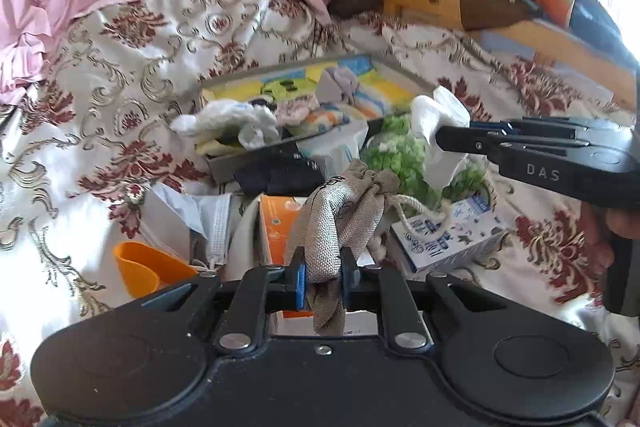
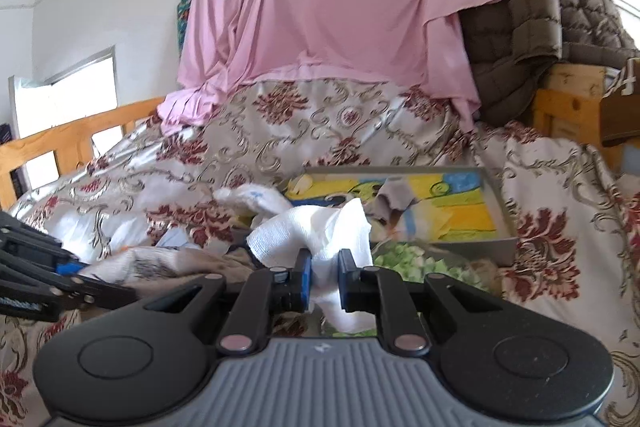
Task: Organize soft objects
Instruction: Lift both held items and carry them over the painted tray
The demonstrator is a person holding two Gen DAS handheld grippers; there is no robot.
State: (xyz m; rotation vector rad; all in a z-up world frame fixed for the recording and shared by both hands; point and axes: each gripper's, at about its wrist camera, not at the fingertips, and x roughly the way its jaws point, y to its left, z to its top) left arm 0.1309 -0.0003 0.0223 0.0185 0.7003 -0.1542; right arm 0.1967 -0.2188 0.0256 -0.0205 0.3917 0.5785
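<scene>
Both loaded: left hand-held gripper (image 1: 323,277) pinches a burlap drawstring pouch (image 1: 344,215), right hand-held gripper (image 2: 323,277) clamps white gauze (image 2: 320,231) near the tray (image 2: 506,223). Best release gauze over the tray first.

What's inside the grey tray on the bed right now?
The grey tray has a colourful yellow, blue and green picture lining its bottom. On it lie a grey cloth and white plastic bags at the near-left corner. What lies beneath those is covered.
</scene>
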